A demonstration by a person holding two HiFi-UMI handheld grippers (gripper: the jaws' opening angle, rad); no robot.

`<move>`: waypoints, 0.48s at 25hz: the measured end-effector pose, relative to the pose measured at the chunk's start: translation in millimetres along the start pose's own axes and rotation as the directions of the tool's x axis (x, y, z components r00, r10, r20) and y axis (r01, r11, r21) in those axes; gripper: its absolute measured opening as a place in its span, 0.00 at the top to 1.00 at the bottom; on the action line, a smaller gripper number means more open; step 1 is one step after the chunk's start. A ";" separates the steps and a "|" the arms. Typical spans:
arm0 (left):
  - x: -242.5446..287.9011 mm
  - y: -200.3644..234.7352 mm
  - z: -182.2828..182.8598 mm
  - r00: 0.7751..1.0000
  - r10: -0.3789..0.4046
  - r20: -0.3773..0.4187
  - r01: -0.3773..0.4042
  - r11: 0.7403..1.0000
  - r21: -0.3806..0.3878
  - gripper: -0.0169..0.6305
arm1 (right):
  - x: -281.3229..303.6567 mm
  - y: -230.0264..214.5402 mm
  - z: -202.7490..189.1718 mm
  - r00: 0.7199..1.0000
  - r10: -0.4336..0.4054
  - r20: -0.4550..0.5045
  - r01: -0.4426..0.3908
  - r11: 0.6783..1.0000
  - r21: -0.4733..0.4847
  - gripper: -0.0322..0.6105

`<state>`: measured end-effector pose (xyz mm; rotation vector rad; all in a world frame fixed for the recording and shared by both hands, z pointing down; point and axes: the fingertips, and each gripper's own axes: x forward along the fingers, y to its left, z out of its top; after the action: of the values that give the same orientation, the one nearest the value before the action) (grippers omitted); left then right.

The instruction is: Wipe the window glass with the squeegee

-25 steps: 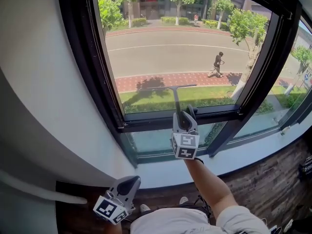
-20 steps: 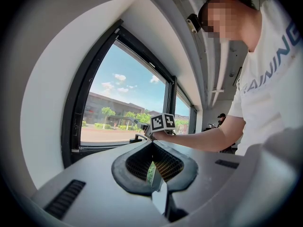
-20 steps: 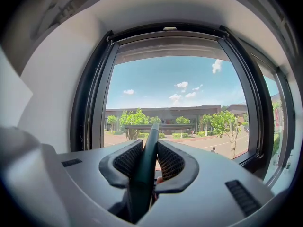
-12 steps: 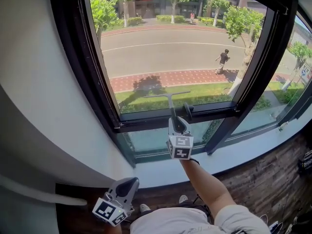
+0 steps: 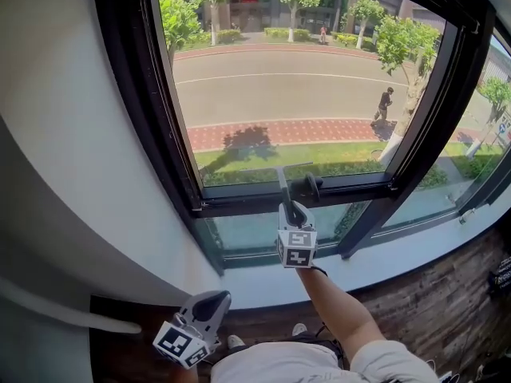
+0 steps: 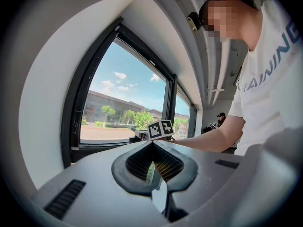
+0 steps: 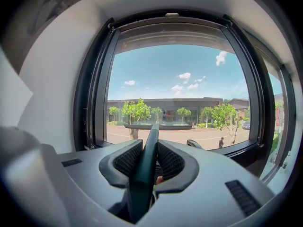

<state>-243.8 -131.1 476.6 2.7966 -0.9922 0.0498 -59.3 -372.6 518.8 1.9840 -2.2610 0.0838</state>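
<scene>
Since the squeegee [image 5: 282,183], pinched by the right tongs [image 5: 294,211], has been drawn down to the foot of the window glass [image 5: 279,78], one stroke seems done; the left tongs [image 5: 209,303] are pressed together, empty.

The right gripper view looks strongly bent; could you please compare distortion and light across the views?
Right gripper view: fisheye bows the window frame, dark vignette corners, squeegee handle close and soft. Left gripper view: same bowing, left claw soft up close. Head view: milder curving, bright sunlit street, dim interior.

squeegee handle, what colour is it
Dark green, nearly black. The squeegee handle shows best in the right gripper view.
</scene>
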 end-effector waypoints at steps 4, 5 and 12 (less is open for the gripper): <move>0.7 2.9 -3.8 1.000 0.004 -0.002 -0.004 1.000 -0.004 0.95 | -2.3 -1.0 4.2 1.000 -0.002 0.003 0.002 1.000 0.005 0.79; 0.0 4.0 -5.4 1.000 0.003 -0.007 -0.003 1.000 -0.004 0.95 | -7.6 -0.7 11.7 1.000 -0.006 0.022 0.005 1.000 0.019 0.79; -7.8 10.0 -5.4 1.000 0.021 0.004 -0.021 1.000 -0.013 0.95 | -66.0 21.9 139.0 0.939 0.037 0.342 -0.041 0.999 0.005 0.79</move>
<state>-256.0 -133.0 482.7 2.7762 -1.0193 0.0407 -81.4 -322.8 373.3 2.0980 -2.5078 -0.2659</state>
